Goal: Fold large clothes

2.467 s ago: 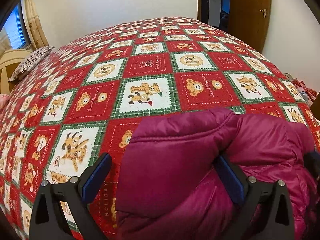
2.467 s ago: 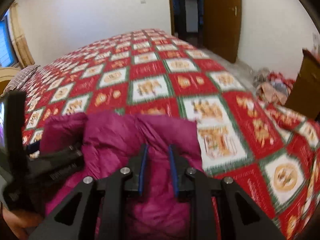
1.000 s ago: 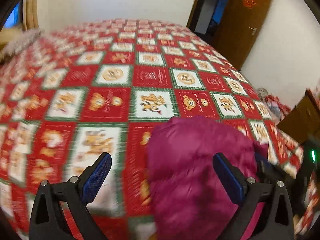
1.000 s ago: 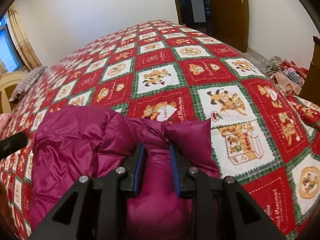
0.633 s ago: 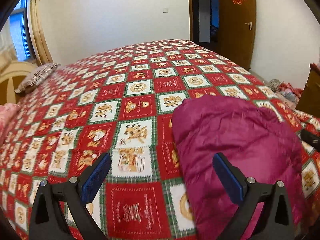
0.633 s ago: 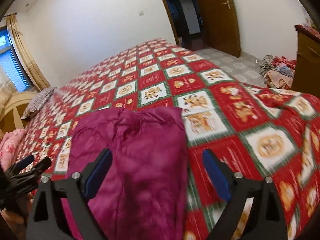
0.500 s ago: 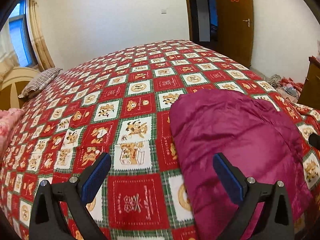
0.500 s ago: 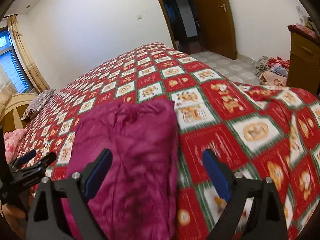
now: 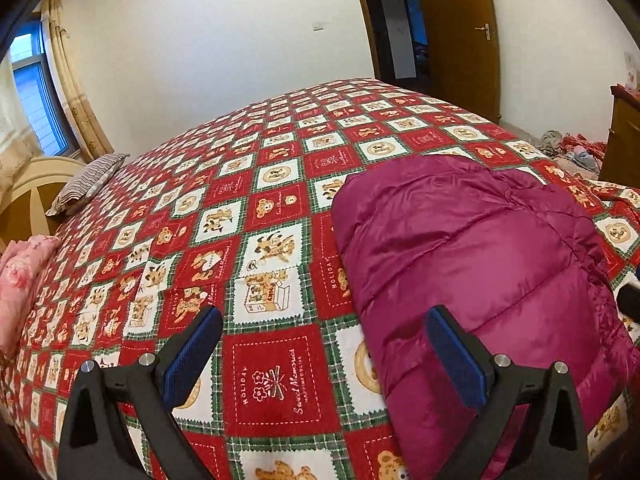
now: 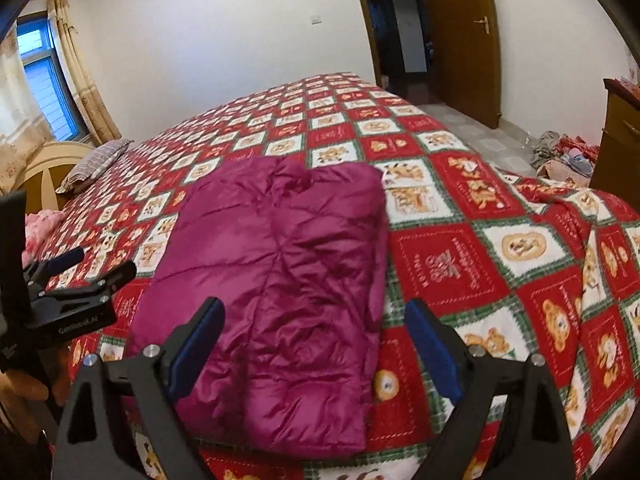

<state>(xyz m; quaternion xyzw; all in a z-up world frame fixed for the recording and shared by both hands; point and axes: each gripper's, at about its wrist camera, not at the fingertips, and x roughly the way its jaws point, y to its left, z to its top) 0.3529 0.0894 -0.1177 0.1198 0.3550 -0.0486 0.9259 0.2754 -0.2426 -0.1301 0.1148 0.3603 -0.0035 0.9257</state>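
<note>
The folded magenta jacket point(image 10: 276, 280) lies on the bed point(image 10: 500, 248), its near edge hidden behind the fingers. The left gripper point(image 9: 324, 356) and right gripper point(image 10: 312, 344) both gape wide, holding nothing.

Both the left hand-held gripper point(image 9: 324, 354) and right hand-held gripper point(image 10: 316, 340) hover with jaws spread wide, empty.

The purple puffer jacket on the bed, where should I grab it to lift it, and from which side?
Grip the folded purple jacket at its near bottom edge, coming in low from the bed's near side with the open right gripper. It lies flat as a thick rectangle on the quilt, and that edge faces you, so the fingers can probably pinch all layers.
</note>
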